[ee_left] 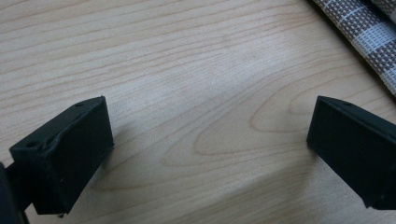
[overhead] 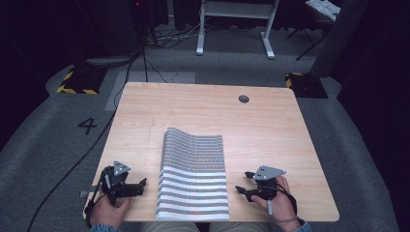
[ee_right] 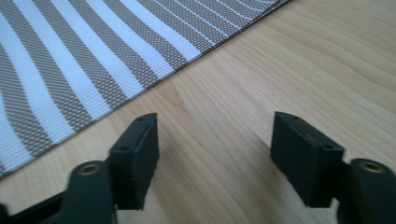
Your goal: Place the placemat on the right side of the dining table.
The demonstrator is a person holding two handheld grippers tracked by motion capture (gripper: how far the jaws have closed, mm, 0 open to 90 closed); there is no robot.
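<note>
A grey and white striped woven mat (overhead: 193,176) lies on the wooden table (overhead: 266,125), reaching from the middle to the front edge, with its far end humped up. My left gripper (overhead: 143,186) rests on the table just left of the mat, open, its jaws wide apart over bare wood. The left gripper view catches the mat's edge (ee_left: 369,32) at top right. My right gripper (overhead: 243,183) sits just right of the mat, open, nothing between its jaws. The mat (ee_right: 79,60) fills the upper left of the right gripper view.
A round cable hole (overhead: 243,98) is near the table's far right. Bare wood lies on both sides of the mat. Cables (overhead: 72,164) run over the grey floor at left. A white desk frame (overhead: 237,24) stands beyond the table.
</note>
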